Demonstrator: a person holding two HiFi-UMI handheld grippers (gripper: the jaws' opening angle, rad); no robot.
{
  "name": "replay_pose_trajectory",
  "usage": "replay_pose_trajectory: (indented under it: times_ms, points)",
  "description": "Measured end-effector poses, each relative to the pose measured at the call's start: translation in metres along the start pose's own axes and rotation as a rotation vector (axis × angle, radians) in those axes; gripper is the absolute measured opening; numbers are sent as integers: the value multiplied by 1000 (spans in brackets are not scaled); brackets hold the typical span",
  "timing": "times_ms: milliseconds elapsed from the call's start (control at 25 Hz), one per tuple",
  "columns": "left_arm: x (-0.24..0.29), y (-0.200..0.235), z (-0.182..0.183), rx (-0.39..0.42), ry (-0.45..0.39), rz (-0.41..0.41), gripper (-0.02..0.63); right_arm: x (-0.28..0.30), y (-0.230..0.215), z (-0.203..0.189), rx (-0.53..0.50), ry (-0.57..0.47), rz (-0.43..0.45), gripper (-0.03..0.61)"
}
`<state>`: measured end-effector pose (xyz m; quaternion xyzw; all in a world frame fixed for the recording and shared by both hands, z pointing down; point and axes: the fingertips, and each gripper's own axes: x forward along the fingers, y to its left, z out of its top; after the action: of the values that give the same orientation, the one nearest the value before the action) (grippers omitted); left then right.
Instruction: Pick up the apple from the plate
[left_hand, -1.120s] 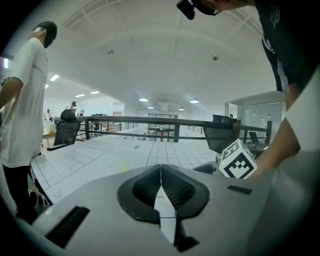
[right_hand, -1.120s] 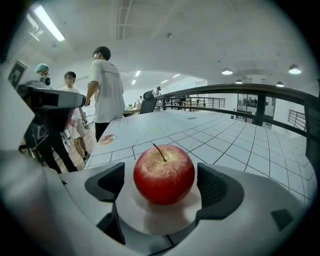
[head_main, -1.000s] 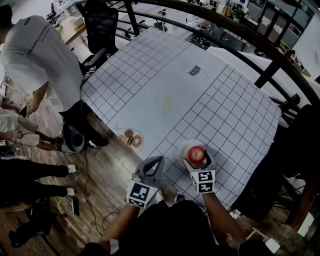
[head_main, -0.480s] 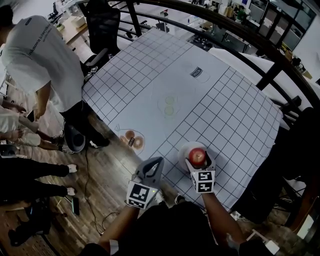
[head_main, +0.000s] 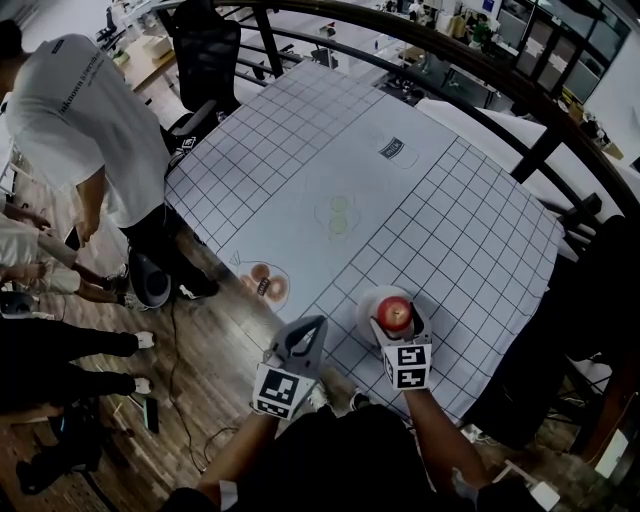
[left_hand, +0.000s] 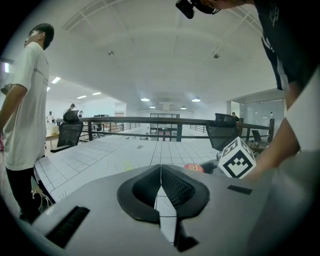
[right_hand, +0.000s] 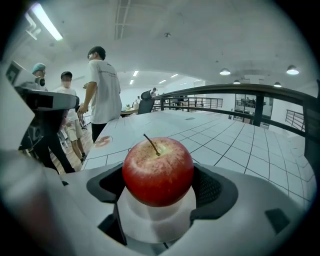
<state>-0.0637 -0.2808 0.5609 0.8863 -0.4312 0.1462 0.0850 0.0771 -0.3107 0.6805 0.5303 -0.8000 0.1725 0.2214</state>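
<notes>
A red apple (head_main: 398, 316) with a stem rests over a small white plate (head_main: 372, 303) near the front edge of the gridded table. My right gripper (head_main: 398, 324) has its dark pads pressed against both sides of the apple (right_hand: 157, 172), with the plate (right_hand: 150, 220) just beneath. My left gripper (head_main: 308, 332) hangs off the table's front left edge, above the wooden floor, its jaws (left_hand: 161, 187) closed together and empty. From the left gripper view the apple (left_hand: 194, 168) peeks out beside the right gripper's marker cube (left_hand: 236, 159).
The white grid mat (head_main: 450, 230) covers the table; a printed doughnut picture (head_main: 263, 279) and pale green marks (head_main: 338, 212) lie on it. A person in a white shirt (head_main: 90, 110) stands at the table's left. A dark railing (head_main: 520, 90) runs behind.
Almost nothing has moved: the right gripper stays around the apple on the plate, and the left gripper stays where it was.
</notes>
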Motion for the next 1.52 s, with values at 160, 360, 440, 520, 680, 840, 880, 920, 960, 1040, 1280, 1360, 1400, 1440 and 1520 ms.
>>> replay_pose_trajectory:
  times_ms: [160,360,440,520,680,840,880,920,960,1040,1280,1360,1400,1440,1520]
  points:
    - [1,-4,6,5,0,-2,23,-12,1,17,-7,-33,19,423]
    - [-1,-6,11,12,-8,-11,23,-28,9,48,-38,-92,40,423]
    - [-5,-6,11,12,-16,-13,23,-36,14,62,-46,-125,41,423]
    - [-7,-7,13,12,-26,-16,23,-44,18,76,-46,-161,44,423]
    - [-11,-10,21,3,-39,-17,23,-63,24,104,-40,-231,64,423]
    - [-20,-8,30,6,-56,-4,23,-84,31,131,-41,-302,90,423]
    - [-22,-8,33,7,-61,0,23,-89,32,137,-42,-317,95,423]
    - [-25,-8,37,7,-67,3,23,-95,34,143,-44,-332,99,423]
    - [-27,-7,40,7,-75,6,23,-100,36,149,-47,-346,100,423]
    - [-32,-6,46,5,-94,12,23,-109,40,160,-58,-374,99,423]
    - [-40,-1,56,-18,-148,21,23,-130,52,179,-98,-479,102,423]
    - [-44,-1,61,-14,-162,20,23,-134,55,181,-101,-486,99,423]
    - [-45,-1,63,-13,-166,19,23,-136,56,181,-104,-487,95,423]
    - [-45,-2,65,-13,-169,19,23,-138,56,182,-107,-489,88,423]
    - [-45,-2,68,-14,-174,15,23,-140,54,184,-105,-495,73,423]
